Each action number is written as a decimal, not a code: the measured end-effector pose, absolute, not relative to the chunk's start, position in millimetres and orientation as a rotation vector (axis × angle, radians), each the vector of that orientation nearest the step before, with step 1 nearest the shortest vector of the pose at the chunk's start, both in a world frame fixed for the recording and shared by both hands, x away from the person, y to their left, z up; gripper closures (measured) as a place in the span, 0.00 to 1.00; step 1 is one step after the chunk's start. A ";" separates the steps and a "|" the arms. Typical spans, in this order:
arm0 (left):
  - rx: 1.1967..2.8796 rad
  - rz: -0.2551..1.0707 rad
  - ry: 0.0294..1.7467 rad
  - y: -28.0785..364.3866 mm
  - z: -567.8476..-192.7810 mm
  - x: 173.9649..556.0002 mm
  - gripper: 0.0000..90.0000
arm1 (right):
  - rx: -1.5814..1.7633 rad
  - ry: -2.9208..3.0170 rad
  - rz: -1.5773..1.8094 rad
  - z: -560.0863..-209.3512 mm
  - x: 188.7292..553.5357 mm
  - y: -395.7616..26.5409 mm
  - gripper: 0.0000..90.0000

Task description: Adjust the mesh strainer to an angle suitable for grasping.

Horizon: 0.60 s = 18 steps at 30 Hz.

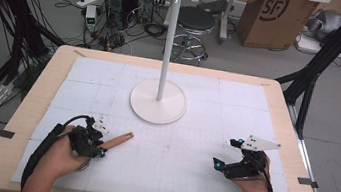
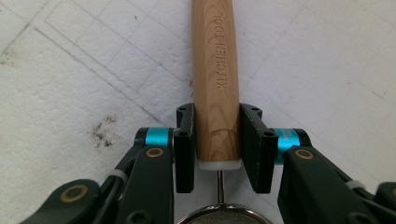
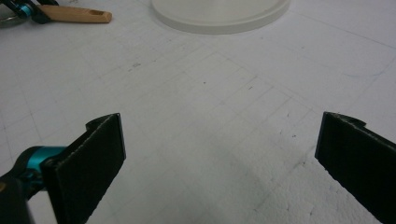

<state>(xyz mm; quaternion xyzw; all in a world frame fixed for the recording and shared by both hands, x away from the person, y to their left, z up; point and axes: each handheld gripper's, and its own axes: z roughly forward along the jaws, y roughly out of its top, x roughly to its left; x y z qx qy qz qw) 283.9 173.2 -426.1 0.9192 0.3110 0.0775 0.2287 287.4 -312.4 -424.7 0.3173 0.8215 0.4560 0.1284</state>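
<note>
Left tongs (image 2: 217, 144) clamped on one wooden-handled metal mesh strainer (image 2: 216, 70); right tongs (image 3: 219, 163) wide apart, empty; one white hook stand (image 1: 158, 102) far centre.

I see a wooden table (image 1: 30, 106) topped by a white gridded foam mat (image 1: 177, 142). On the mat, a white rack stand's round base (image 1: 158, 102) sits toward 12 o'clock from centre. A wooden-handled kitchen tool (image 1: 116, 141) lies at about 8 o'clock, handle pointing toward 2 o'clock.
</note>
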 end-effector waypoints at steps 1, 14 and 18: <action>2.532 0.216 0.847 174.2 -425.8 283.9 0.76 | 0.923 2.391 1.327 -424.5 287.2 -312.8 0.01; 2.407 0.169 0.816 181.9 -416.3 283.1 0.77 | 0.932 2.382 1.338 -424.4 286.4 -314.9 0.01; 2.426 0.150 0.801 178.8 -417.9 283.6 0.78 | 0.929 2.387 1.332 -424.7 286.0 -314.1 0.01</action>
